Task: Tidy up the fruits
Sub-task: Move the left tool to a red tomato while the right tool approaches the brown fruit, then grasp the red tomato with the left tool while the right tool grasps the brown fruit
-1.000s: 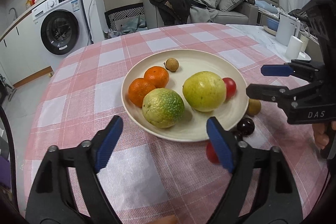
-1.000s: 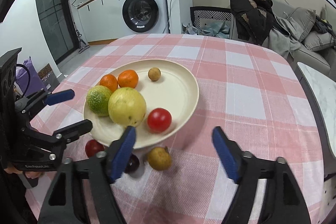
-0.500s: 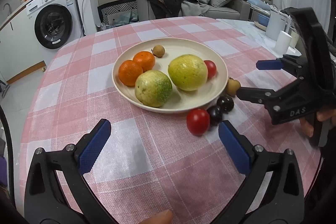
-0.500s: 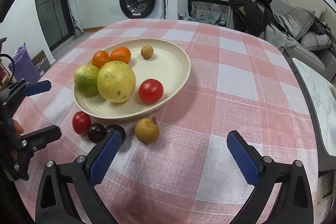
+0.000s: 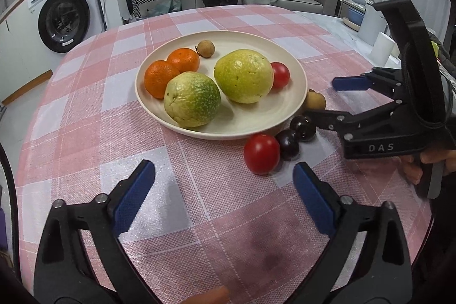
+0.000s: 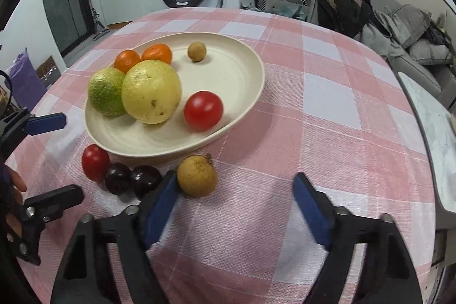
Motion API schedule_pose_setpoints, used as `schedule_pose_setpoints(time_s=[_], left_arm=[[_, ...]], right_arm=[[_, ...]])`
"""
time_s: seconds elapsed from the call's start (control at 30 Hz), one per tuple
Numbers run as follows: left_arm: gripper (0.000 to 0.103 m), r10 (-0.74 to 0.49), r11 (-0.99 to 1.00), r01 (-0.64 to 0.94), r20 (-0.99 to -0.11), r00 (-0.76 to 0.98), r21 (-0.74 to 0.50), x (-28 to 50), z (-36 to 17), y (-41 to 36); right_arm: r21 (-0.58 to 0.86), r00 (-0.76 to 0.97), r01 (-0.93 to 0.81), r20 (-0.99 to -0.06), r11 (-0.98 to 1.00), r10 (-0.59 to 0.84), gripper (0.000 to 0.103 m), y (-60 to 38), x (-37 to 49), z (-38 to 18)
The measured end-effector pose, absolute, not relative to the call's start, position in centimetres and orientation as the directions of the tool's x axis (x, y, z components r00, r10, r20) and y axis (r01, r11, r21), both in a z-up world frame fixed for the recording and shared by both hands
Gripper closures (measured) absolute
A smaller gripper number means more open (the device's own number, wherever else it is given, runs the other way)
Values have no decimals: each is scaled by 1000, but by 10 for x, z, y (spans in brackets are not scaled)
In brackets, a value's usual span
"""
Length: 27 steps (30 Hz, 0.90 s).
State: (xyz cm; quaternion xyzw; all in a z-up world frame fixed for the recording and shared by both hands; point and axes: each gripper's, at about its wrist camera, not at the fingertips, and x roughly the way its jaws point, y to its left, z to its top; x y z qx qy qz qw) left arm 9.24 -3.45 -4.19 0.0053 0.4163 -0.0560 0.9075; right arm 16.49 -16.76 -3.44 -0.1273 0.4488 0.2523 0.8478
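Closer now to loose longan (image 6: 196, 175) beside plate (image 6: 250, 93): right gripper (image 6: 233, 204) spread wide; left gripper (image 5: 222, 190) likewise spread, empty.

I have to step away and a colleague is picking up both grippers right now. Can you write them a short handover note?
Left gripper: open, empty, over the tablecloth near the plate.
Right gripper: open, empty, its left finger right beside the loose longan.
On the plate: two oranges, green-mottled citrus, yellow-green citrus, one tomato, one small longan.
Left to do: four fruits sit on the cloth by the plate's near rim: a tomato, two dark fruits and the loose longan. It is probably the easiest first pick.
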Motion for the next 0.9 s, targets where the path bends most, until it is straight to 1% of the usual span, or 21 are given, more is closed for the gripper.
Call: schedule_pose_setpoints(time_s=[0.03, 0.1, 0.17, 0.2, 0.3, 0.43, 0.53, 0.57, 0.6, 0.7, 0.9], left_arm=[[15, -101, 993, 109, -758, 644, -40, 94, -42, -35], [20, -110, 992, 114, -761, 640, -48, 95, -43, -35], [28, -120, 991, 120, -764, 633, -57, 97, -45, -36], [30, -125, 991, 123, -767, 630, -60, 98, -45, -36], [34, -144, 987, 142, -769, 623, -70, 101, -47, -39], [45, -153, 985, 160, -775, 613, -68, 105, -50, -45], [49, -156, 984, 167, -784, 602, -67, 109, -54, -49], [52, -158, 983, 169, -781, 604, -69, 109, -53, -50], [52, -167, 982, 173, -779, 605, -77, 110, -53, -50], [54, -182, 980, 180, -778, 601, -89, 112, -53, -51], [64, -204, 974, 202, -769, 605, -100, 113, -51, -55]], right_arm=[[13, 469, -547, -823, 837, 320, 27, -167, 165, -34], [22, 471, -560, -815, 829, 339, 38, -166, 162, -32], [30, 464, -571, -813, 820, 353, 45, -165, 161, -31], [31, 462, -576, -811, 817, 357, 48, -164, 160, -31], [52, 447, -592, -810, 805, 380, 55, -162, 159, -31], [67, 440, -600, -805, 797, 398, 60, -161, 158, -30], [75, 436, -604, -802, 794, 408, 65, -161, 156, -30], [73, 439, -603, -801, 794, 407, 69, -160, 156, -30], [76, 436, -605, -801, 793, 409, 72, -160, 156, -30], [78, 433, -610, -800, 789, 414, 76, -160, 155, -29], [78, 441, -613, -792, 786, 422, 76, -161, 152, -27]])
